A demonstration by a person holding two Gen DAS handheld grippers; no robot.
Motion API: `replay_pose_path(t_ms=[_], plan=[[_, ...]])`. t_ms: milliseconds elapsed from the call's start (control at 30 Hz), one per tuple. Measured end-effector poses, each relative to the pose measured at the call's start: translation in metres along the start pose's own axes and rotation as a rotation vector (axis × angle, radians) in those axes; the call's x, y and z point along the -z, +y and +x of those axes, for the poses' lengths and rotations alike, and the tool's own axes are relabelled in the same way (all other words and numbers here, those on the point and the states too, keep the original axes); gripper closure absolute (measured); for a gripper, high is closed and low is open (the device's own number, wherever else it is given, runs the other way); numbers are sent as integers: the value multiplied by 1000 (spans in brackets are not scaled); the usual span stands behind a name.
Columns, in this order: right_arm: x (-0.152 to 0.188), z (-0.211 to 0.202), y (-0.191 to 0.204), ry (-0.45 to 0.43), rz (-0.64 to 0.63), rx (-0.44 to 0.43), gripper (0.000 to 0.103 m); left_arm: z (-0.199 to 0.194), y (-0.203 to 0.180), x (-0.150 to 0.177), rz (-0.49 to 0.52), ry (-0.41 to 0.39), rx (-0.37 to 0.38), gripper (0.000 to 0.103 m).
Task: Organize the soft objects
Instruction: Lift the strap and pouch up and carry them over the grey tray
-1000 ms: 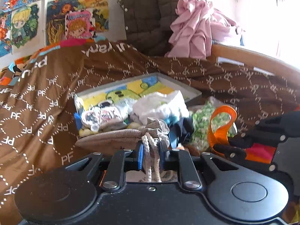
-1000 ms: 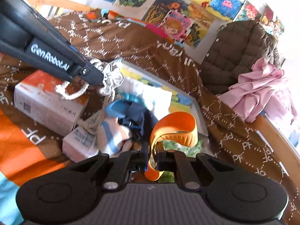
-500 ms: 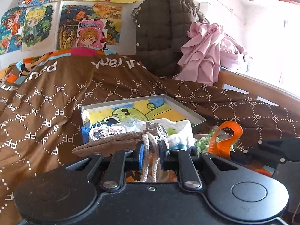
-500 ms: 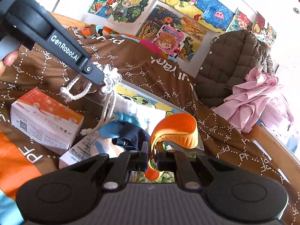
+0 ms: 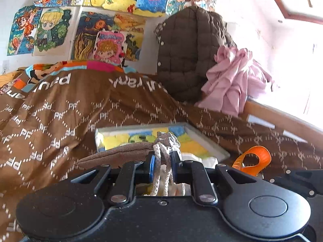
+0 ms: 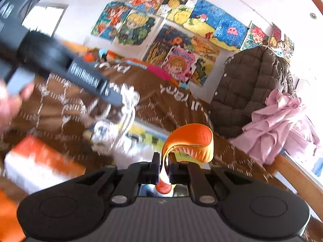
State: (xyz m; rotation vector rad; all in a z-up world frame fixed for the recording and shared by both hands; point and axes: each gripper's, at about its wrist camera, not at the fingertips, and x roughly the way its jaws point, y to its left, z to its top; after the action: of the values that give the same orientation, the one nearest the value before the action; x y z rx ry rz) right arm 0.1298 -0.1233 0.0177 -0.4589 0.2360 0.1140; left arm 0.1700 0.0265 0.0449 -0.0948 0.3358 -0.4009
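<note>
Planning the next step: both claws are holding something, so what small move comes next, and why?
Probably carry the brown drawstring pouch, hanging by its cord in the left claw, over the shallow tray ahead and lower it; the right claw only grips an orange strap.

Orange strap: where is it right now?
Pinched in the right gripper, the orange strap loops up above the brown bedspread; in the left wrist view it shows at lower right.

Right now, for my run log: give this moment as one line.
left gripper: shut on pouch drawstring | right gripper: shut on orange strap | both above bedspread
</note>
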Motion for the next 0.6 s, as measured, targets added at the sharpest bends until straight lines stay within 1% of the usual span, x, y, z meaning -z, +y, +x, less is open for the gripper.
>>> replay_pose_path(t_ms=[100, 167, 267, 367, 500, 600], plan=[[-15, 23, -9, -33, 25, -18, 94, 15, 7, -9, -8, -29, 20, 86], [-21, 40, -17, -36, 75, -46, 94, 25, 13, -15, -13, -41, 24, 86], [-19, 62, -30, -19, 154, -74, 94, 41, 24, -21, -25, -66, 40, 86], [-15, 85, -41, 10, 229, -103, 94, 61, 34, -21, -34, -79, 43, 86], [-16, 114, -50, 47, 306, -139, 94, 80, 45, -10, -13, -74, 30, 86], [-18, 131, -48, 66, 338, -148, 94, 93, 56, -4, -43, -46, 37, 86]])
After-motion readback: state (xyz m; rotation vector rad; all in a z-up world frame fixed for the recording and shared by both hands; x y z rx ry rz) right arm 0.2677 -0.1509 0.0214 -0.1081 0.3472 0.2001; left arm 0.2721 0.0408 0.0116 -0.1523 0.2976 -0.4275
